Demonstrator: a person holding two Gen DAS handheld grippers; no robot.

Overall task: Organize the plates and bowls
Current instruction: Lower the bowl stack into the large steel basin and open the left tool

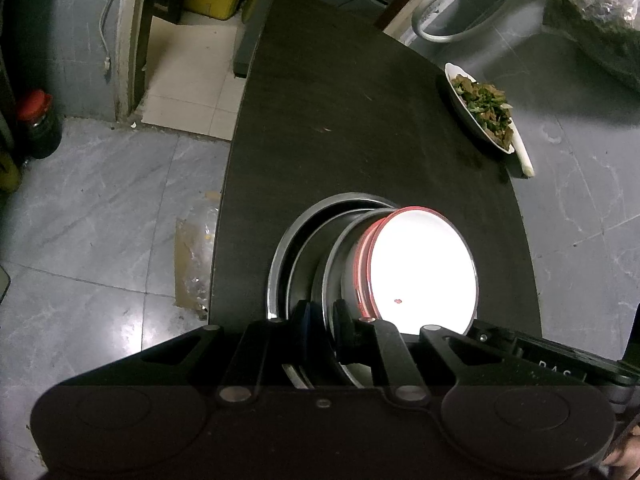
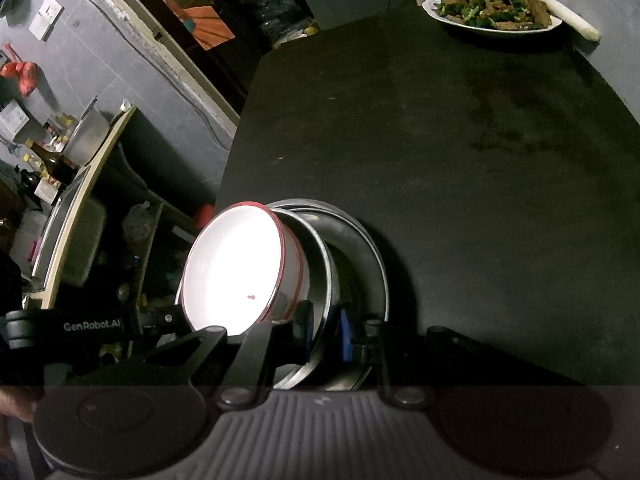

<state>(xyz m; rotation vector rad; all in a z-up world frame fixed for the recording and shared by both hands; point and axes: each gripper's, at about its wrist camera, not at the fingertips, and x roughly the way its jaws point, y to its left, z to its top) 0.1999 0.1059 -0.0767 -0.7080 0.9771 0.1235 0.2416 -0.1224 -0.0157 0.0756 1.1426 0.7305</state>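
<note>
A stack of nested steel bowls (image 1: 304,240) carries a white bowl with a red rim (image 1: 424,268) on top. The stack is tilted and held above the dark table (image 1: 340,120). My left gripper (image 1: 323,320) is shut on the near rims of the steel bowls. In the right wrist view my right gripper (image 2: 326,334) is shut on the steel rims (image 2: 324,264) from the other side, with the white bowl (image 2: 236,268) to its left. The left gripper's body (image 2: 92,326) shows there too.
A white plate of cooked greens and meat (image 1: 484,110) sits at the table's far right edge, also in the right wrist view (image 2: 494,10), with a white stick (image 2: 568,14) beside it. Tiled floor (image 1: 100,208) and cluttered shelves (image 2: 80,184) lie left of the table.
</note>
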